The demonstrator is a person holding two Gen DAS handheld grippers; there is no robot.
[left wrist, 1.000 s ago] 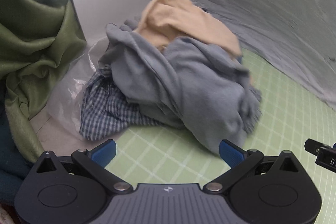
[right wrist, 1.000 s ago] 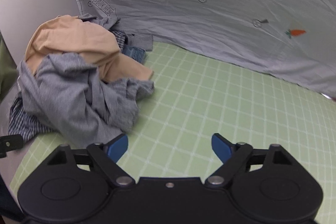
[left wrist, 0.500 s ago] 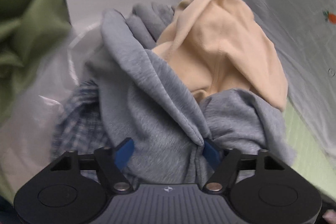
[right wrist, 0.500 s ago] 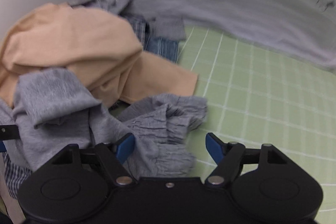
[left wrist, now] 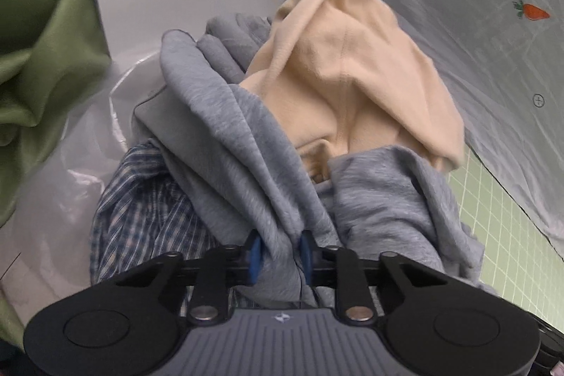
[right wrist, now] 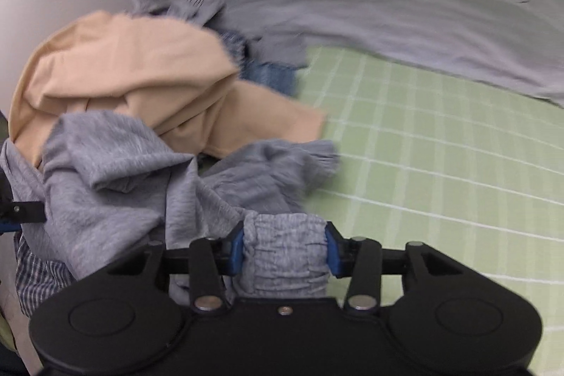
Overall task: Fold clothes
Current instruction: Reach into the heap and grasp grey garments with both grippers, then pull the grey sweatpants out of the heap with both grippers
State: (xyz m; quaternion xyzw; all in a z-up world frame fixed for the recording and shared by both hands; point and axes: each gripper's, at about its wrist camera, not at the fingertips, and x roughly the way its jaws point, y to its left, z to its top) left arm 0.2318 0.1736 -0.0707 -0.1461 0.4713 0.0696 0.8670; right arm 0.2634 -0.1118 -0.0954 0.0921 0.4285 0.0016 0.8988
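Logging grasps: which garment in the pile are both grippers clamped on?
The heather-grey knit garment: left gripper and right gripper pinch it. The beige top and blue checked shirt lie ungripped.

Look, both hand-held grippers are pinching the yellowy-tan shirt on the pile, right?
Not quite. Both are pinching the grey garment, not the tan shirt, which lies untouched on top. The left wrist view shows the left hand-held gripper shut on grey fabric; the right wrist view shows the right hand-held gripper clamping a grey bunch.
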